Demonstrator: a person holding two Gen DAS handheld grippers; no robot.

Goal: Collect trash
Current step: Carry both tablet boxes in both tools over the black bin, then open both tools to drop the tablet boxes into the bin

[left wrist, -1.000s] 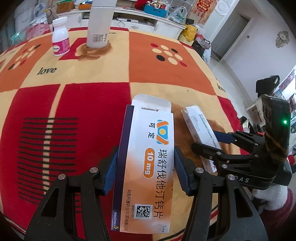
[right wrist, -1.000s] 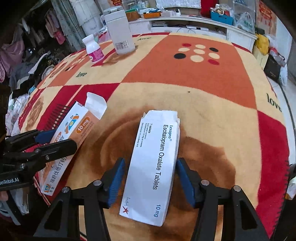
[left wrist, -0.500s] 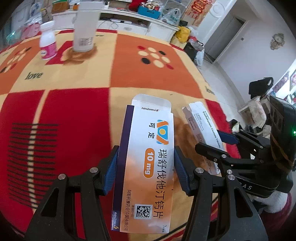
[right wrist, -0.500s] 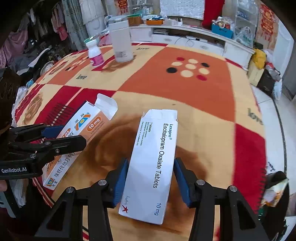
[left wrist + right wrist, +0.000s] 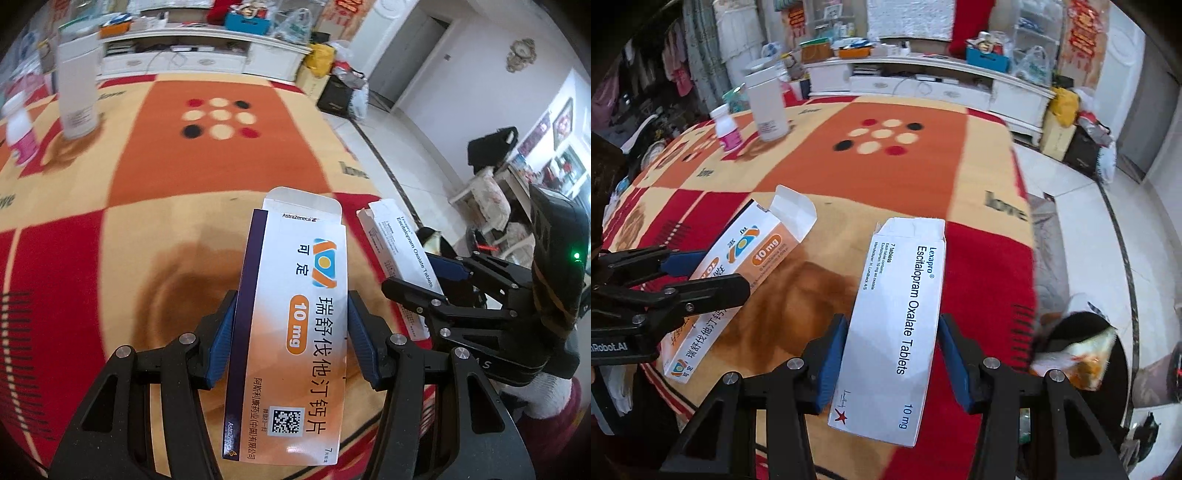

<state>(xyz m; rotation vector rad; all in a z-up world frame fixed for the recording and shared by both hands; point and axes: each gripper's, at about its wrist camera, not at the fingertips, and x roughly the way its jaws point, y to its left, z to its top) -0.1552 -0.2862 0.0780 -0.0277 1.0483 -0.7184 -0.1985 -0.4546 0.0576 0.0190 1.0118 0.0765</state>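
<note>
My left gripper (image 5: 291, 306) is shut on an orange-and-white medicine box (image 5: 295, 332) with its end flap open, held above the patterned blanket (image 5: 221, 177). From the right wrist view the same box (image 5: 753, 243) shows at the left in that gripper (image 5: 701, 273). My right gripper (image 5: 892, 332) is shut on a white Lexapro tablet box (image 5: 897, 314) with a torn-open top, its blue pads pressing both long sides. The left wrist view has this white box (image 5: 395, 240) and the right gripper (image 5: 424, 273) at its right. Both boxes hang near the table's right edge.
A tall white bottle (image 5: 766, 107) and a small pink-labelled bottle (image 5: 727, 131) stand at the table's far left. A black bin (image 5: 1082, 332) holding a snack wrapper sits on the tiled floor (image 5: 1108, 229) beside the table's right edge. A cluttered white cabinet (image 5: 923, 88) lines the back wall.
Both grippers have carried their boxes up and to the right, toward the table's edge. The right jaws closed in on the white box; the bin has come into the right wrist view.
</note>
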